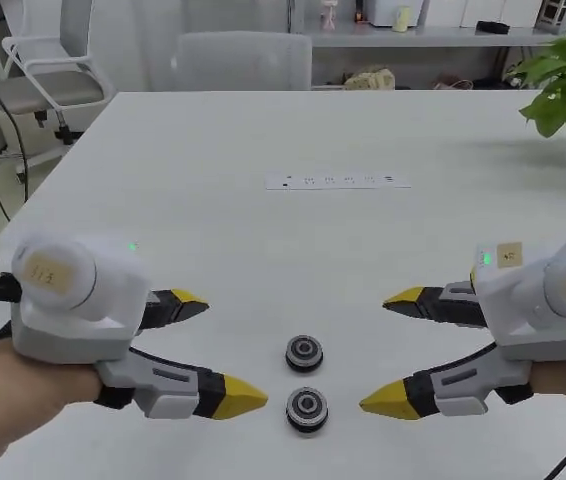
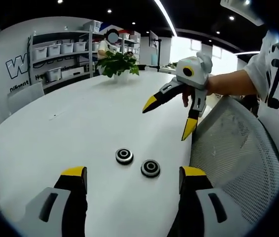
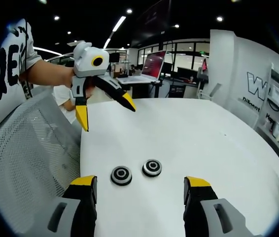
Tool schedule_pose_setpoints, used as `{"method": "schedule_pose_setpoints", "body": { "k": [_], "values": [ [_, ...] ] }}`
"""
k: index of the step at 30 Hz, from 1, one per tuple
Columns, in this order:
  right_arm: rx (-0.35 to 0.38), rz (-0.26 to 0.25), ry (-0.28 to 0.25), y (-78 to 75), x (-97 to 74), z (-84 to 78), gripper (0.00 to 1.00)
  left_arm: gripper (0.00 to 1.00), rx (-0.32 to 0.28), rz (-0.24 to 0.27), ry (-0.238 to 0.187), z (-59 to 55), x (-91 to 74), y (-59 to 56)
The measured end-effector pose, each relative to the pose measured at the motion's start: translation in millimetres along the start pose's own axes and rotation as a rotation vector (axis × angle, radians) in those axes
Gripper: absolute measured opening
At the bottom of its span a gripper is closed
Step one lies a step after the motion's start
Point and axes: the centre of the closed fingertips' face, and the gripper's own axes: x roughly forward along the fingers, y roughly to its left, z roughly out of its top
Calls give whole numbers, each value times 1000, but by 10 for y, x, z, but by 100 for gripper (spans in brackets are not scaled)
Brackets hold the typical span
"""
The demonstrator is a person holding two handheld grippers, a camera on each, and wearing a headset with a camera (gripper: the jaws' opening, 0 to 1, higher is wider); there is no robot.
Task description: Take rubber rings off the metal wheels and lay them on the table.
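Two shiny round wheels (image 1: 304, 353) with black rubber rings (image 1: 291, 411) lie close together on the smooth white counter (image 1: 263, 240), between the left gripper (image 1: 233, 350) and right gripper (image 1: 375, 350), both wide open, holding nothing

Near edge of the surface (image 1: 263, 140)
The far wheel (image 1: 304, 353) sat just behind the near wheel (image 1: 307, 409); the left hand-held gripper (image 1: 233, 352) hung left of them, the right hand-held gripper (image 1: 375, 352) right.
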Motion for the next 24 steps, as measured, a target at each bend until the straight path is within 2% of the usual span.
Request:
{"method": "schedule_pose_setpoints", "body": {
  "k": [15,24],
  "values": [
    [20,60,10,26,187,-29,64,69,21,-47,19,-1,174,-20],
    [0,92,37,67,286,-69,60,63,34,-82,23,5,280,-49]
  ]
}}
